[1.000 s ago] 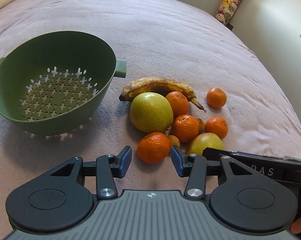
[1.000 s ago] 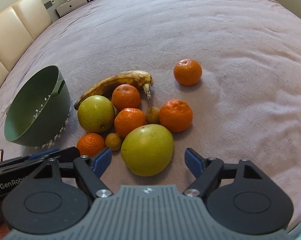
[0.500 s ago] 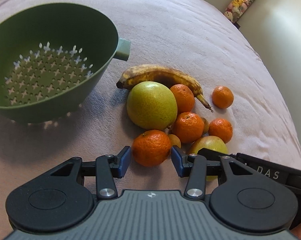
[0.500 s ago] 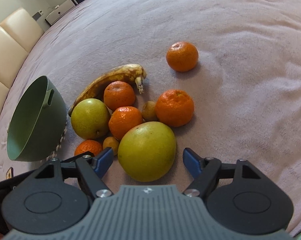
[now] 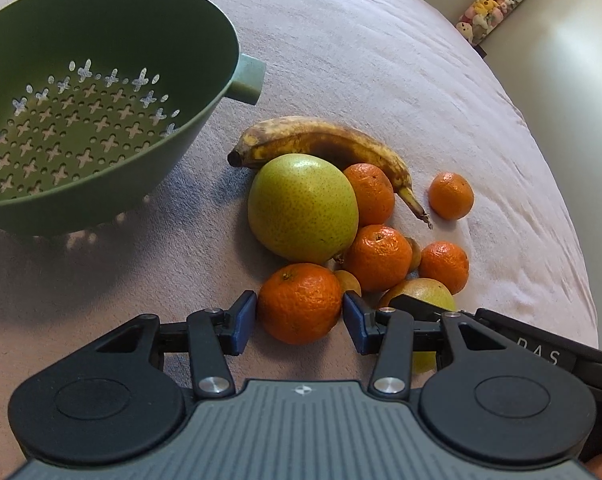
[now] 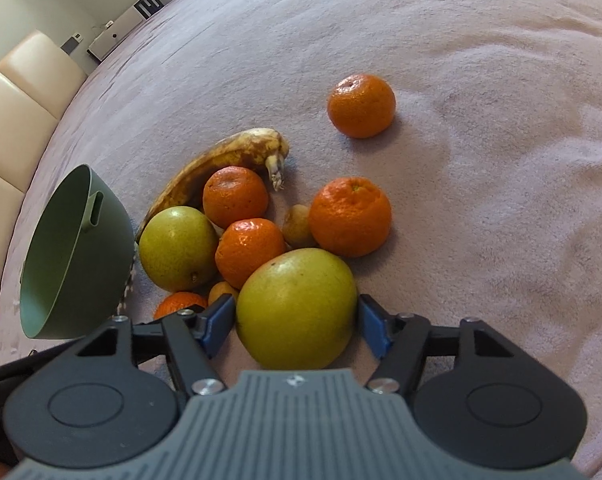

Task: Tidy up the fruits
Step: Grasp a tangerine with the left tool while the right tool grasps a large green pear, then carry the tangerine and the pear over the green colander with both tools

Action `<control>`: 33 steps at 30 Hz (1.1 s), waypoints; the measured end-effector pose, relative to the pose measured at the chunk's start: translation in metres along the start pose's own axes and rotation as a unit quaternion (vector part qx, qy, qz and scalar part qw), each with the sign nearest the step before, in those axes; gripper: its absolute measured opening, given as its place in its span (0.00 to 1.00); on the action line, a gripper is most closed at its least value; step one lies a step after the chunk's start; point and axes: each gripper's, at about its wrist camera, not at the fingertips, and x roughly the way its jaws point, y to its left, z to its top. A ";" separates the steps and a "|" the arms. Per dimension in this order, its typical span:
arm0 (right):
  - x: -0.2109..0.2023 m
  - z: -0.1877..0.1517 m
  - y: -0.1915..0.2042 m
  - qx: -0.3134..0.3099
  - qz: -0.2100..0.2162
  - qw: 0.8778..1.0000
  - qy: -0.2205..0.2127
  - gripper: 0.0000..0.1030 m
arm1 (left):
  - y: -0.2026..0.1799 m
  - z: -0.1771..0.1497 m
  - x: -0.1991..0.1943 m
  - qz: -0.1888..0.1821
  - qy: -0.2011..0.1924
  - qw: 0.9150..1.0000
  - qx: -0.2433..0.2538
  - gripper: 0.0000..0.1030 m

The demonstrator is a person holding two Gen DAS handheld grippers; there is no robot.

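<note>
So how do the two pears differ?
The far pear rests against the banana with no jaws around it. The near pear sits between the right gripper's jaws, which have just been closing on it. The far pear is evenly green and speckled, while the near pear shows an orange blush on top. Both are round, yellow-green, and lie on the cloth.

A mauve, towel-like cloth (image 5: 341, 60) covers the whole surface. Past the cloth's far right corner, a tall clear container of small plush toys (image 5: 497, 0) stands against a pale wall (image 5: 573, 60). Along the cloth's left edge runs a cream padded panel (image 6: 17, 92) in cushioned sections. Beyond the cloth's far left corner sits a low white unit (image 6: 125, 26).
</note>
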 end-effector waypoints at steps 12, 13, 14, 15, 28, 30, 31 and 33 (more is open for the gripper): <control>-0.008 -0.003 0.008 -0.031 -0.004 0.999 -0.009 0.62 | -0.008 -0.004 -0.013 0.022 -0.003 0.999 0.026 0.49; -0.010 -0.004 0.009 -0.034 -0.003 0.999 -0.011 0.62 | -0.009 -0.005 -0.015 0.022 -0.005 0.999 0.025 0.49; -0.012 -0.004 0.010 -0.036 -0.002 0.999 -0.013 0.62 | -0.009 -0.005 -0.018 0.023 -0.007 0.999 0.025 0.49; -0.014 -0.005 0.012 -0.038 -0.001 0.999 -0.016 0.62 | -0.009 -0.004 -0.021 0.023 -0.009 0.999 0.026 0.49; -0.056 -0.010 0.048 -0.096 0.029 0.992 -0.073 0.62 | -0.012 0.002 -0.096 0.026 -0.095 0.994 0.048 0.49; -0.061 -0.011 0.058 -0.111 0.038 0.990 -0.078 0.62 | -0.011 0.005 -0.109 0.033 -0.110 0.992 0.053 0.49; -0.064 -0.011 0.064 -0.120 0.043 0.988 -0.082 0.62 | -0.009 0.007 -0.115 0.039 -0.115 0.991 0.054 0.49; -0.069 -0.010 0.079 -0.144 0.052 0.984 -0.092 0.62 | -0.004 0.013 -0.126 0.054 -0.124 0.989 0.053 0.49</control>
